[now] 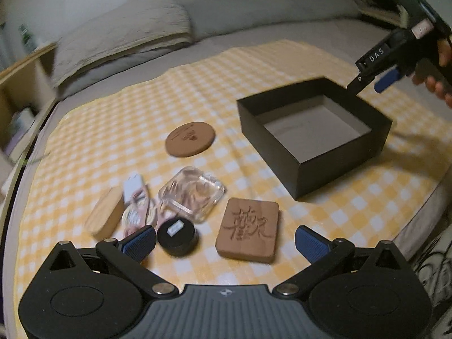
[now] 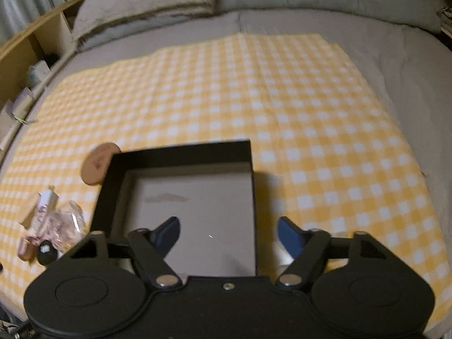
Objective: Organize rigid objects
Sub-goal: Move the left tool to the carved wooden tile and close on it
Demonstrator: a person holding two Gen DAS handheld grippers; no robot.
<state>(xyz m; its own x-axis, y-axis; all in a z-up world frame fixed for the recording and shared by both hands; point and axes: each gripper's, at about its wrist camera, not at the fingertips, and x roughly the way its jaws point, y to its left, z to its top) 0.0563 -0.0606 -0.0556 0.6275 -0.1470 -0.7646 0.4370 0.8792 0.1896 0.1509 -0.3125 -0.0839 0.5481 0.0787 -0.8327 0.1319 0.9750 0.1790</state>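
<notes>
Round coaster (image 2: 97,166) half hidden behind box (image 2: 180,149)

On the yellow checked cloth (image 1: 197,84), an open black box (image 1: 339,169) stands empty. Near it lie 1 round brown coaster (image 1: 189,139), 1 carved square tile (image 1: 248,230), a clear glass dish (image 1: 192,193), a small black tin (image 1: 177,236) and a wooden oval (image 1: 105,212).

Tile (image 1: 248,230) left of box (image 1: 339,166)
</notes>
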